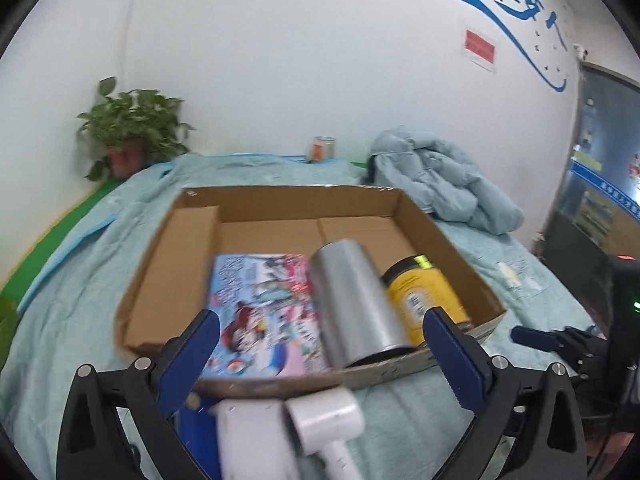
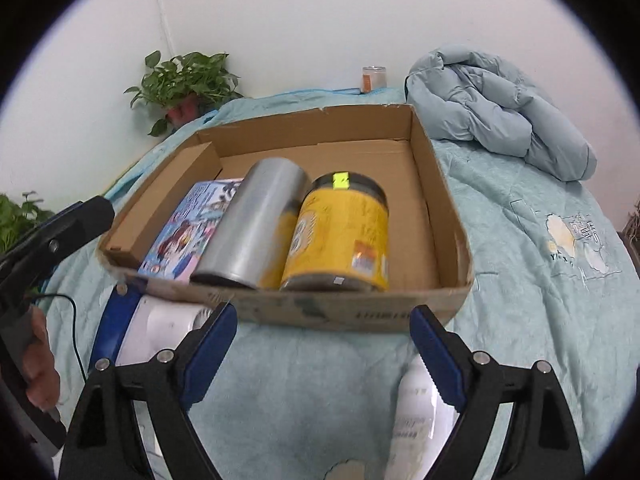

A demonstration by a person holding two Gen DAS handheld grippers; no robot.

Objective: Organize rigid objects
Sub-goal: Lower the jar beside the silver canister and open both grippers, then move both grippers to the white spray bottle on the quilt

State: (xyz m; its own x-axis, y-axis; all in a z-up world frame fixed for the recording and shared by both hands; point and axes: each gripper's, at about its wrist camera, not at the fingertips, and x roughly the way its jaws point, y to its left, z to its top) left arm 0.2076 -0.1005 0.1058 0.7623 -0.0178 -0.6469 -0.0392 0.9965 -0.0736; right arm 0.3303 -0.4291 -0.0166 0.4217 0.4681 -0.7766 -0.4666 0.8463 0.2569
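White hair dryer point(image 1: 296, 424) lying on the bed point(image 1: 72, 304) just outside the near wall of the cardboard box point(image 1: 168, 272), low between the left gripper point(image 1: 324, 352)'s jaws and slightly toward their left side; barrel roughly crosswise to the fingers, handle angled down and toward the camera; smooth, hard plastic, blurred in the left wrist view; in the right wrist view seen at the left edge point(image 2: 168, 324), beside a blue finger. Left jaws wide apart and closed on nothing; clearly the nearer hand for the dryer. Right gripper point(image 2: 324, 344) likewise spread wide, holding nothing, with a white bottle point(image 2: 416, 408) lying under its right finger, long axis running roughly along the fingers. Already inside the box: a colourful flat book point(image 1: 260, 312), a silver cylinder point(image 1: 356, 300) on its side, a yellow jar point(image 2: 344, 236) touching it. Probably next: dryer lifted over the near wall, into the bare floor beyond. Beyond the box, a pale quilted jacket point(image 2: 496, 104), a small can point(image 2: 374, 78), a potted plant point(image 2: 184, 80).
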